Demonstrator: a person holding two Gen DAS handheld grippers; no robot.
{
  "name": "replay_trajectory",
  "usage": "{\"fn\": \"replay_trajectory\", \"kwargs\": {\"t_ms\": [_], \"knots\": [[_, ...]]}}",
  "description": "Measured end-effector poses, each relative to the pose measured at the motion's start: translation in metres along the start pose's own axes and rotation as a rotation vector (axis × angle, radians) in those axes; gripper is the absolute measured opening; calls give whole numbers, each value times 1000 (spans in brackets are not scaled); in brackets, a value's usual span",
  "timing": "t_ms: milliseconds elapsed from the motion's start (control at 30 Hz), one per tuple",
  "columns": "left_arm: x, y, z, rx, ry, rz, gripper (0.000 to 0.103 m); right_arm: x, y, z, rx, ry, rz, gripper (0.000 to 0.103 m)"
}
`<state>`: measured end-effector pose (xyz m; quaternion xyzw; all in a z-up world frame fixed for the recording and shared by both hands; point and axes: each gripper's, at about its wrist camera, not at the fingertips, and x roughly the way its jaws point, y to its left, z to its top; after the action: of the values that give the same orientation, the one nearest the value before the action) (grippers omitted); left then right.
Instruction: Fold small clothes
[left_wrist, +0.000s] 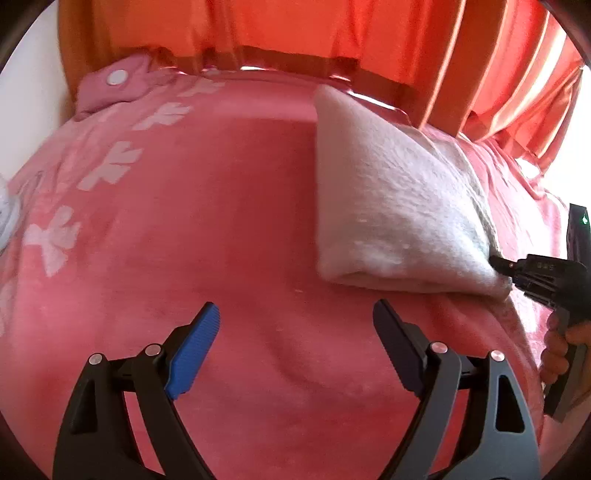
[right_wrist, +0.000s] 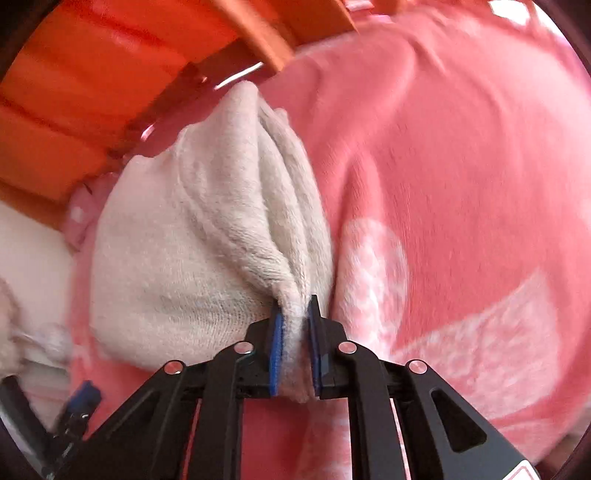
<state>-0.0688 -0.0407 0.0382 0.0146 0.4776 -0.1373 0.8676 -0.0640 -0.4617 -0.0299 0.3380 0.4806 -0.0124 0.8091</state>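
Note:
A cream fleece garment lies folded on the pink blanket, to the right of centre in the left wrist view. My left gripper is open and empty, just in front of the garment's near left corner. My right gripper is shut on the cream garment, pinching its bunched near corner between the blue pads. The right gripper also shows at the right edge of the left wrist view, at the garment's right corner.
The pink blanket with white bow prints covers the bed. Orange curtains and a wooden bed frame stand behind it. A pink pillow with a white button lies at the far left. More pale cloth lies at the left.

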Motion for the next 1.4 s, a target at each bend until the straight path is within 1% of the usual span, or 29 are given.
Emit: {"fn": "replay_trajectory", "kwargs": {"t_ms": [33,100,133,167,233,300,367,433,467,500,533,567,633,700,733,800,833,867,900,933,967,1033,1067,1100,1133,1167,1267,1333,1400], "knots": [[0,-4,2,6,-1,-7,83,-8,4,1,-9,-16,5,13],[-1,-12,7,15,-11,-22,83,-29,18,5,-64,-72,-32,14],[-3,-15,10,16,-20,-30,83,-38,27,7,-83,-105,-54,18],[-5,-18,14,15,-29,-37,83,-48,36,11,-103,-146,-56,22],[-6,-23,17,11,-39,-38,85,-54,45,20,-122,-177,-18,25],[-5,-26,21,5,-40,-43,85,-44,53,35,-120,-180,-13,44],[-4,-29,23,5,-41,-45,85,-20,55,49,-108,-149,-20,50],[-3,-33,24,12,-41,-46,85,10,56,60,-77,-80,-39,50],[-2,-35,25,19,-42,-47,86,22,58,64,-77,-58,-33,43],[-1,-37,25,29,-40,-43,86,31,62,67,-95,-43,-17,12],[0,-38,26,37,-38,-41,86,34,70,68,-137,-45,-11,10],[1,-39,26,43,-39,-39,86,28,76,69,-157,-78,-12,9],[2,-41,28,49,-41,-32,86,5,85,69,-184,-167,35,8],[6,-41,30,50,-38,-29,86,-9,80,69,-178,-220,36,7],[8,-41,31,45,-36,-26,86,-4,73,70,-171,-211,8,7],[12,-42,33,29,-27,-29,86,34,55,69,-150,-96,-94,7],[15,-43,34,21,-23,-34,86,47,49,65,-146,-70,-102,7],[18,-45,35,15,-15,-43,86,45,50,60,-160,-109,-101,8],[20,-46,35,15,-8,-49,86,40,55,59,-176,-109,-117,8],[22,-49,35,19,-2,-48,86,35,59,59,-174,-110,-119,10],[24,-52,36,23,4,-43,86,26,62,60,-162,-109,-115,15],[24,-54,36,26,6,-42,86,7,63,58,-134,-144,-126,20],[23,-55,36,25,4,-44,86,-5,60,54,-114,-179,-137,33],[23,-56,36,25,2,-47,86,-13,57,51,-99,-199,-132,43],[22,-57,37,28,2,-52,86,-20,52,47,-76,-208,-109,57],[22,-58,38,29,2,-52,86,-20,46,45,-63,-197,-92,58],[24,-60,43,19,5,-67,90,-9,32,40,-23,-112,-47,61],[26,-56,50,-8,14,-103,90,-2,32,32,-23,-79,-59,61],[31,-51,59,-35,18,-117,90,6,31,29,-28,-53,-74,62]]}}
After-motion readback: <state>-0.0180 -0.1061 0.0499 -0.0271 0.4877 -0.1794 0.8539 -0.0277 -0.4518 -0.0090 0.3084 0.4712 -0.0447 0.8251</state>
